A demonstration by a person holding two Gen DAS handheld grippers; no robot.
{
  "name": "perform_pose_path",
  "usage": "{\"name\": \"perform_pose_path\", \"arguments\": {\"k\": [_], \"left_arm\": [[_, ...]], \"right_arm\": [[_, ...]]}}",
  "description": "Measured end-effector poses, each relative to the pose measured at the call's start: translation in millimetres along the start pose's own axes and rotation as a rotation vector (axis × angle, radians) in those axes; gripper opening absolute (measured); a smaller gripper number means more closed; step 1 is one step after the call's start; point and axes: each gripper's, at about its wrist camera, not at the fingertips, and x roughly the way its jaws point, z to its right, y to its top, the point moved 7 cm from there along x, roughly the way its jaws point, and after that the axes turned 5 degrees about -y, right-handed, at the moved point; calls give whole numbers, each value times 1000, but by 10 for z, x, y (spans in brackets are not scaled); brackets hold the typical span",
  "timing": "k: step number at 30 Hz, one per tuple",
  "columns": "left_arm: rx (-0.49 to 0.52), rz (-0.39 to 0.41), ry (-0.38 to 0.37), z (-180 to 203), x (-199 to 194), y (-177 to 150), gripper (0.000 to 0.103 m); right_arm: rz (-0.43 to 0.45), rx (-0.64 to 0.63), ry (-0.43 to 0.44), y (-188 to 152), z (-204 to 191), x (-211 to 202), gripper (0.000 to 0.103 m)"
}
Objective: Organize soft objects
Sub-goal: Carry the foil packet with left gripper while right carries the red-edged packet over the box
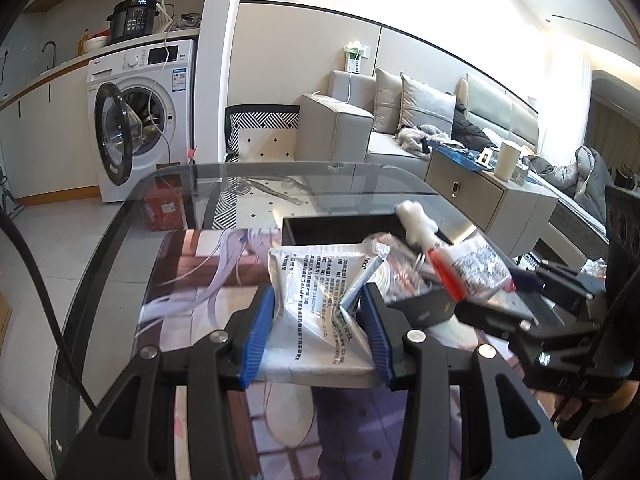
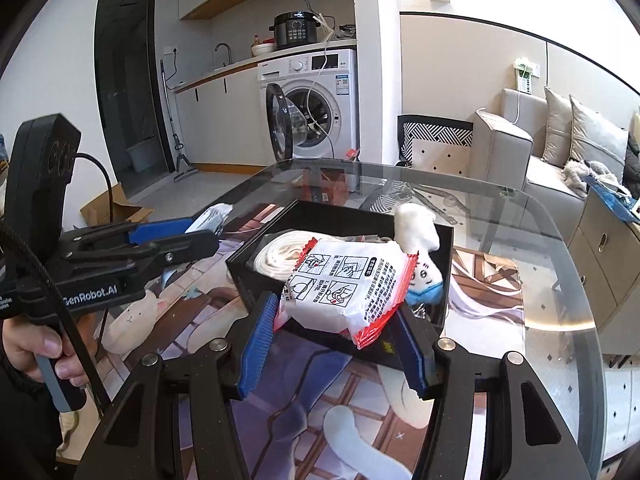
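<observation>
Left gripper (image 1: 318,326) grasps a silver pouch (image 1: 316,308); right gripper (image 2: 336,322) grasps a red-edged packet (image 2: 348,284) at frame centre, best lowered flat into the black box (image 2: 446,240).

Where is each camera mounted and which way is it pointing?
Left wrist: on the left hand-held gripper, looking along its fingers at a silver printed pouch they clamp; the right hand-held gripper shows at right.
Right wrist: on the right hand-held gripper, facing a red-edged white packet it grips over the black box; the left hand-held gripper and hand show.
Both share the box, glass table and washing machine.
</observation>
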Motion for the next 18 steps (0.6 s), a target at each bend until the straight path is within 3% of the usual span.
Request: {"name": "perform_pose_path", "arguments": {"k": [18], "left_arm": [[43, -54, -1, 146, 564, 275, 44]], "right_arm": [[-37, 0, 16, 146, 163, 349, 57]]}}
